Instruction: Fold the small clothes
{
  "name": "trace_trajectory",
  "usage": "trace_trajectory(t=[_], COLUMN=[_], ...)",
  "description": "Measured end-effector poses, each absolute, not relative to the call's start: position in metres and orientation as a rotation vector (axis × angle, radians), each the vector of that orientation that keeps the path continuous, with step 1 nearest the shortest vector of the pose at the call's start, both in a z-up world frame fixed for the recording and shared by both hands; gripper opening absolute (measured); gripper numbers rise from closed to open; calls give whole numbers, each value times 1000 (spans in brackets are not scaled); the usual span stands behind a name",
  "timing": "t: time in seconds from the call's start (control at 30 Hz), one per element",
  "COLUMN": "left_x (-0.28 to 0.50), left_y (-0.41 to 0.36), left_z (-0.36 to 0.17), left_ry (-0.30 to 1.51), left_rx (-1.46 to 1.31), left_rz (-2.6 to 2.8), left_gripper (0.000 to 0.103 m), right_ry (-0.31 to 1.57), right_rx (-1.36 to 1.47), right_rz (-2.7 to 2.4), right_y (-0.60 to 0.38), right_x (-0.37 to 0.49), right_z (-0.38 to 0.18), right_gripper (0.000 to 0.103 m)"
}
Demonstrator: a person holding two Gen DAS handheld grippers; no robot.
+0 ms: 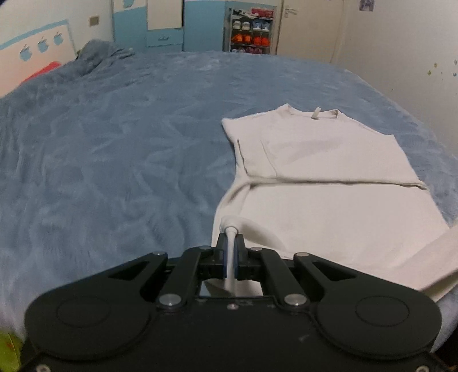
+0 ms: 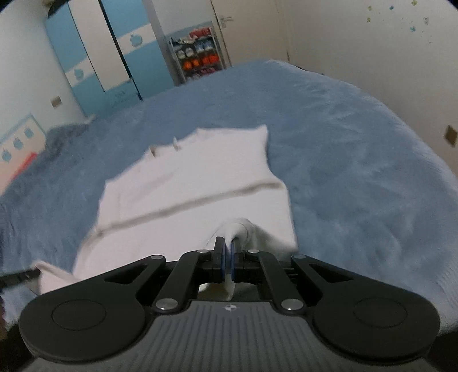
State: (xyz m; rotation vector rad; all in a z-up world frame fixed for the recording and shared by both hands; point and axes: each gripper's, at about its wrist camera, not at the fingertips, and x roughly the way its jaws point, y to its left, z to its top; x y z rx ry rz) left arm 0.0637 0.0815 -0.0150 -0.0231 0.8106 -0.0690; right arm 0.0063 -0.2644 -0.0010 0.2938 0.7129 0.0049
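A white T-shirt (image 1: 323, 177) lies on the blue blanket (image 1: 114, 160), collar at the far end, both sleeves folded in over its body. My left gripper (image 1: 230, 243) is shut on the shirt's near left hem corner, a pinch of cloth bunched between its blue pads. In the right wrist view the same shirt (image 2: 194, 183) spreads ahead, and my right gripper (image 2: 228, 249) is shut on its near right hem corner, fabric gathered just beyond the fingertips. The hem edge between the two grippers is lifted off the bed.
The blue blanket (image 2: 357, 177) covers a wide bed, with open room left of the shirt and beyond the collar. A rumpled heap of blanket (image 1: 100, 51) sits far left. A wardrobe (image 1: 163, 25) and a shoe rack (image 1: 250, 31) stand behind; a wall (image 1: 400, 57) runs along the right.
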Motion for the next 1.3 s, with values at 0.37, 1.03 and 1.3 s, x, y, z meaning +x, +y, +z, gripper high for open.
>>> trace_trajectory(t=[0.37,1.03,1.3], left_x=[257,350,379], left_y=[49,59,53], left_z=[21,-106,-115], left_ry=[501,633,665], left_rx=[37,285,335], left_rz=[-7,-152,-278], left_gripper=[19,56,57], right_ry=[470,666,685], right_rx=[197,-80,-115], right_rz=[97,119,128], right_y=[-278,-268,-256], right_x=[210,283,319], right_z=[28,-85,-102], right_gripper=[12,59,71])
